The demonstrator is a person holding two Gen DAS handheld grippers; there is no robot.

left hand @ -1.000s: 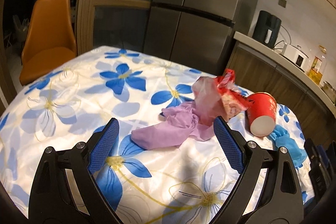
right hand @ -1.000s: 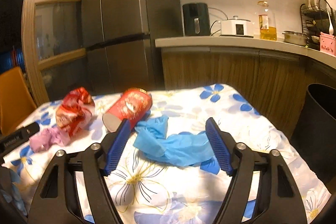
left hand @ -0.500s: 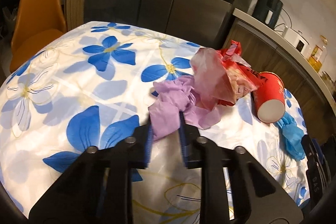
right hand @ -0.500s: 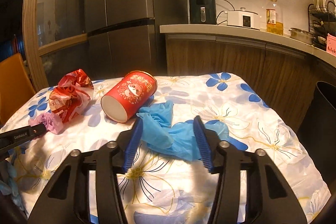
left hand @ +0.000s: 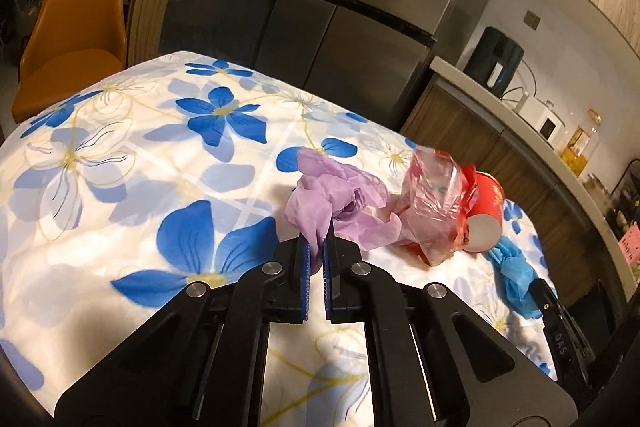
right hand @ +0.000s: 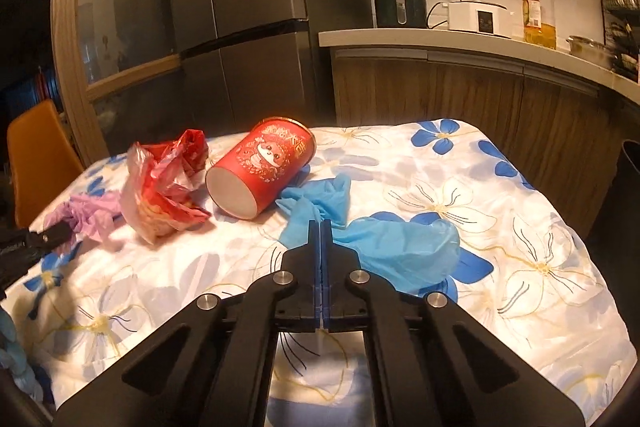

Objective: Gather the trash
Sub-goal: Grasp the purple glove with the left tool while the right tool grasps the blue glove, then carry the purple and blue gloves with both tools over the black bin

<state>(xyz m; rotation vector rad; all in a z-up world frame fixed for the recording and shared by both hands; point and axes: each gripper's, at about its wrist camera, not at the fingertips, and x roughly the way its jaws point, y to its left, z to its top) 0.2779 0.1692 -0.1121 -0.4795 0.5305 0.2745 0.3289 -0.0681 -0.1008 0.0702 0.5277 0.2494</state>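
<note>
- While both pairs of tongs have just been closing, each now pinches one piece of litter on the flower-print bench (right hand: 500, 187).
- Left tongs (left hand: 316, 247): pressed nearly together on a fold of the purple glove (left hand: 328, 199), which lies crumpled mid-bench, touching the crumpled red-and-clear wrapper (left hand: 436, 199).
- Right tongs (right hand: 322, 231): pressed together on the narrow middle of the blue glove (right hand: 400, 247), spread just in front of the tipped red paper cup (right hand: 264, 167).
- Step in hand, as judged: grip taken on both gloves; lifting not yet begun.
- Next move, as judged: raise both gloves clear without dragging wrapper or cup, then carry them to a bin. The dark container (right hand: 628, 187) at the right edge may be one; it is cut off and uncertain.
- Risk, as judged: thin glove film may slip from the pads.
- Hard to make out: how much glove sits between the right pads; the cup's inside; the wrapper's contents.
- Unseen: the person's hands.
</note>
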